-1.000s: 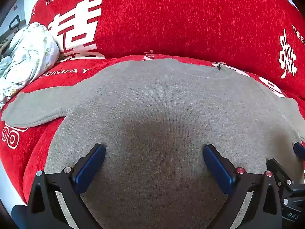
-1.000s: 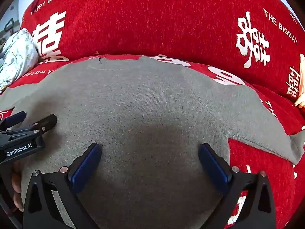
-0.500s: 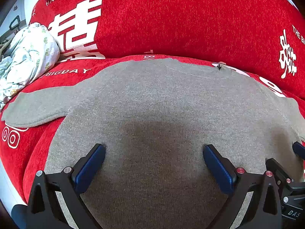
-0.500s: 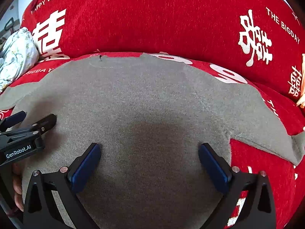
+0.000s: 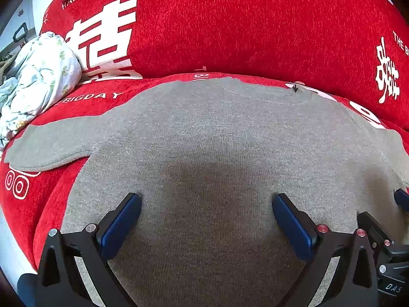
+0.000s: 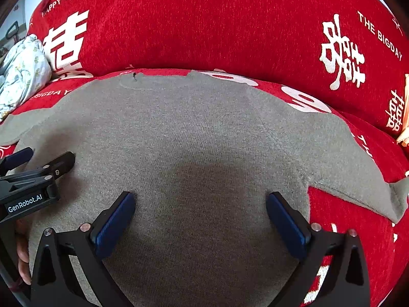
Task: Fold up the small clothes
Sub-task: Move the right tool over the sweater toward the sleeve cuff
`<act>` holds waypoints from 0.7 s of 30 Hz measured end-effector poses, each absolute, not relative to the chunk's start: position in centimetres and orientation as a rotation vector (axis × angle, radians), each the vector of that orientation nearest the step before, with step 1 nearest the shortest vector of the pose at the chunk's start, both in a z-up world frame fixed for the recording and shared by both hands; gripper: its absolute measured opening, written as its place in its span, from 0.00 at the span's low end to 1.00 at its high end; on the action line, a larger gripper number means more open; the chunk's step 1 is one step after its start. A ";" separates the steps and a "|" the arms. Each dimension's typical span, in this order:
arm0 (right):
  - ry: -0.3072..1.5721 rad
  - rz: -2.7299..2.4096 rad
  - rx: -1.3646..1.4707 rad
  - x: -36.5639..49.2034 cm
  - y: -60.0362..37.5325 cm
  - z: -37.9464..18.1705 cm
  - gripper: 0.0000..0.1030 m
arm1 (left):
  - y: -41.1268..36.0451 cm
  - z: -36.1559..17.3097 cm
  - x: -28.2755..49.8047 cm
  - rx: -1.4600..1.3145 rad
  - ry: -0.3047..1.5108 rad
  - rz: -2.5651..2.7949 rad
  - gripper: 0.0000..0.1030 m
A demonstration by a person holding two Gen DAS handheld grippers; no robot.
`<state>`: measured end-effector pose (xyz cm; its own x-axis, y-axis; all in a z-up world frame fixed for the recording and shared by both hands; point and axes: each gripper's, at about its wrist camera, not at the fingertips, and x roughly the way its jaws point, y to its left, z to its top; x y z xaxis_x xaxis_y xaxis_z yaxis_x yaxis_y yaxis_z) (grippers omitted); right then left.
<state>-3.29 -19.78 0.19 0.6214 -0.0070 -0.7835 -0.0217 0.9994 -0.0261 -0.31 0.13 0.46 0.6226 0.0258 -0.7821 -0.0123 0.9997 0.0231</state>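
A small grey knit sweater lies flat on the red sofa seat, neck towards the backrest, both sleeves spread out sideways. My left gripper hovers open over the sweater's lower left half, nothing between its blue pads. My right gripper is open too, over the lower right half near the right armpit. The left sleeve reaches left; the right sleeve runs off to the right. Each gripper shows at the edge of the other's view, the left gripper beside a hand.
Red sofa cover with white lettering: seat and backrest. A crumpled white floral cloth lies at the seat's left end. A pale orange item peeks in at the right edge. The seat's front edge drops off at lower left.
Almost nothing: both grippers stay open over the sweater, and the right view has crept slightly forward over the cloth.
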 end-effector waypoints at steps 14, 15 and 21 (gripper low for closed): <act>0.847 0.056 -0.090 -4.1 -18.5 1.7 1.00 | -1.3 1.6 -1.5 0.171 0.836 0.100 1.00; 0.831 0.058 -0.106 -4.3 -18.1 2.0 1.00 | -1.2 1.8 -1.5 0.177 0.836 0.108 1.00; 0.789 0.043 -0.114 -4.7 -18.2 2.9 1.00 | -0.7 1.9 -1.6 0.173 0.879 0.137 1.00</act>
<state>-4.70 -18.18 2.87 0.7039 -0.0042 -0.7103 -0.0812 0.9929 -0.0864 -1.59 -0.70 1.90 0.6306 0.1902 -0.7525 -0.0482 0.9772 0.2067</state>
